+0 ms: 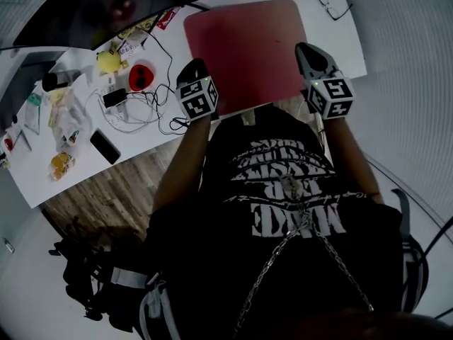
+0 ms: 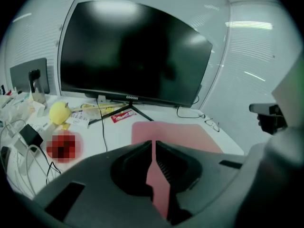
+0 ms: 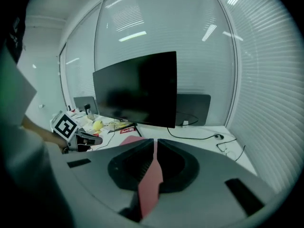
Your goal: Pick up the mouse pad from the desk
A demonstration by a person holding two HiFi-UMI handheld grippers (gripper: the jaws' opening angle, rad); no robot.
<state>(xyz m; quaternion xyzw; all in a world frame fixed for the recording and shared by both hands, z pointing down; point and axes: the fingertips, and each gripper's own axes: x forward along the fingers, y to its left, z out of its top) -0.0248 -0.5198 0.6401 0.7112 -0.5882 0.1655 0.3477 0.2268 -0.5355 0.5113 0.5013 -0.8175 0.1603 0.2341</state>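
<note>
A red mouse pad (image 1: 248, 48) lies flat on the white desk (image 1: 340, 48), in front of the monitor, with its near edge at the desk's front edge. My left gripper (image 1: 192, 66) hovers over the pad's near left corner with its jaws shut. My right gripper (image 1: 303, 48) is over the pad's right edge, also shut. In the left gripper view the pad (image 2: 180, 134) stretches ahead of the shut left gripper (image 2: 153, 141), and red shows through the slit between the jaws. The right gripper view shows a corner of the pad (image 3: 128, 139) beside the shut right gripper (image 3: 155, 140), with the same red in its slit.
A large dark monitor (image 2: 133, 51) stands behind the pad. Left of the pad lie tangled cables (image 1: 141, 105), a yellow object (image 1: 107, 61), a black phone (image 1: 105, 146) and snack packets. A pair of glasses (image 1: 333, 2) lies at the far right corner. Wooden floor (image 1: 113, 190) shows below the desk edge.
</note>
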